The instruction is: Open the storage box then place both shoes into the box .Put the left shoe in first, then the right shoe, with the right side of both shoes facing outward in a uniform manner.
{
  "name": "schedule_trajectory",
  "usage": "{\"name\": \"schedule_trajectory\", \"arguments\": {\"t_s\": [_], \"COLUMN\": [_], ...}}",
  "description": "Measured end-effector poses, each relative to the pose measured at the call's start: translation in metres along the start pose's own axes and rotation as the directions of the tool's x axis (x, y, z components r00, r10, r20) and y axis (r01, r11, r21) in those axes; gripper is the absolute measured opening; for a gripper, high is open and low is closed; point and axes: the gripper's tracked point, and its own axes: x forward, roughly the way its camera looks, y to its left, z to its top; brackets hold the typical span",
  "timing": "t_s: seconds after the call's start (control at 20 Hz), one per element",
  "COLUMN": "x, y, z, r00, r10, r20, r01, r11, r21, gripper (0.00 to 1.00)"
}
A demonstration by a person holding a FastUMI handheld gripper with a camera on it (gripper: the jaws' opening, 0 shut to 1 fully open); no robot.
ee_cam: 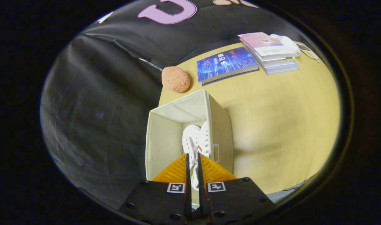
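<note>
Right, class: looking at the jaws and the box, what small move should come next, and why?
Probably open the gripper slightly to let go. Its jaws appear to pinch a white shoe that already sits down inside the open storage box, beside the other shoe.

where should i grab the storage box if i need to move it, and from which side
Take the small pull tab on the storage box side wall facing the bare table, coming in from that side: it juts out, and the fabric walls look soft. The hand-held gripper hangs above the box with its fingers nearly closed, the shoes below them.
</note>
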Motion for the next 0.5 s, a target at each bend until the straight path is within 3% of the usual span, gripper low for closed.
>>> {"name": "schedule_trajectory", "arguments": {"t_s": [0.5], "x": [-0.0054], "y": [0.0047], "z": [0.0069], "r00": [0.998], "r10": [0.067], "r20": [0.01], "r01": [-0.067], "r11": [0.998], "r21": [-0.008], "gripper": [0.13]}}
